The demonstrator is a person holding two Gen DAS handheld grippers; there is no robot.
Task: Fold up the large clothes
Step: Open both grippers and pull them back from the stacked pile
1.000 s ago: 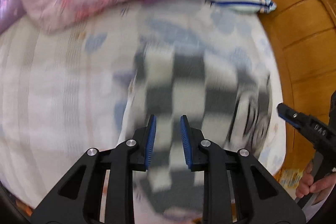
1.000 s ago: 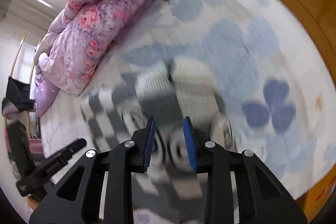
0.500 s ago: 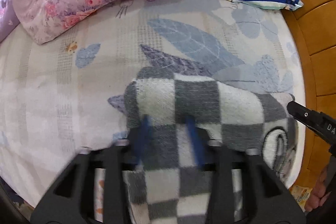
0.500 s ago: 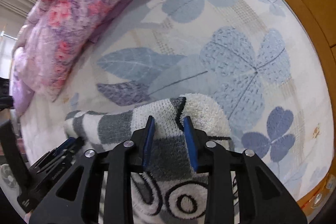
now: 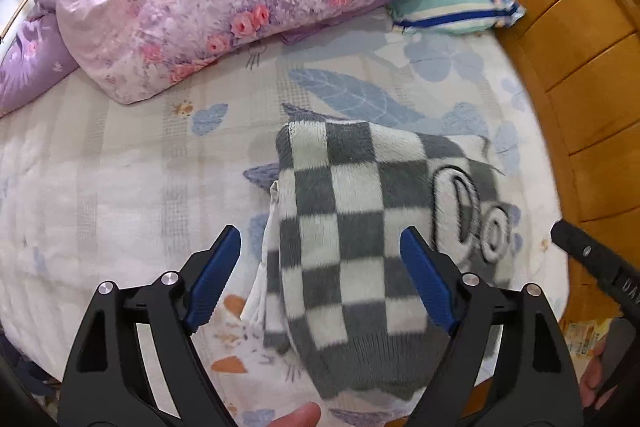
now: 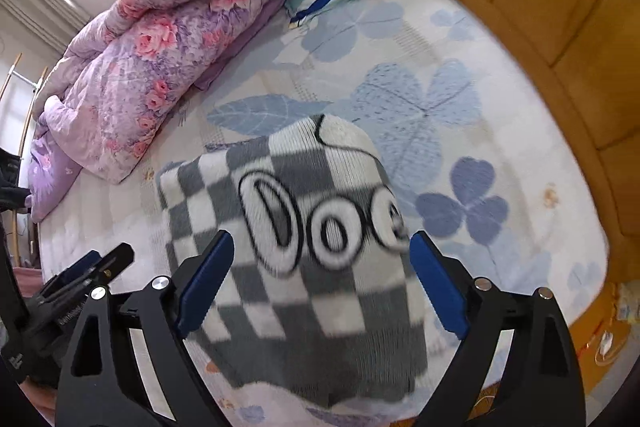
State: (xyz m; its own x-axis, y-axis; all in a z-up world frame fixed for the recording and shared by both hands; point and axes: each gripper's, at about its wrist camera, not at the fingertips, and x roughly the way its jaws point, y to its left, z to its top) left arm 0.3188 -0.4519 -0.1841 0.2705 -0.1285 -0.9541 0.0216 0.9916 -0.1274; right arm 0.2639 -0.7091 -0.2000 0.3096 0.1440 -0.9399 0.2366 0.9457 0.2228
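Two wide hand-held grippers [image 5: 320, 267] [image 6: 322, 269] flank a folded checkered sweater [image 5: 360, 227] on the floral bedsheet [image 5: 120, 167].

- The checkered sweater [image 5: 352, 227] was fuzzy, matt knit.
- The headboard [image 5: 580, 39] was glossy varnished wood.
- The quilt [image 6: 168, 39] was soft printed cloth.
- The left gripper [image 5: 320, 279] was matt black plastic, with ridged blue pads [image 5: 426, 281].
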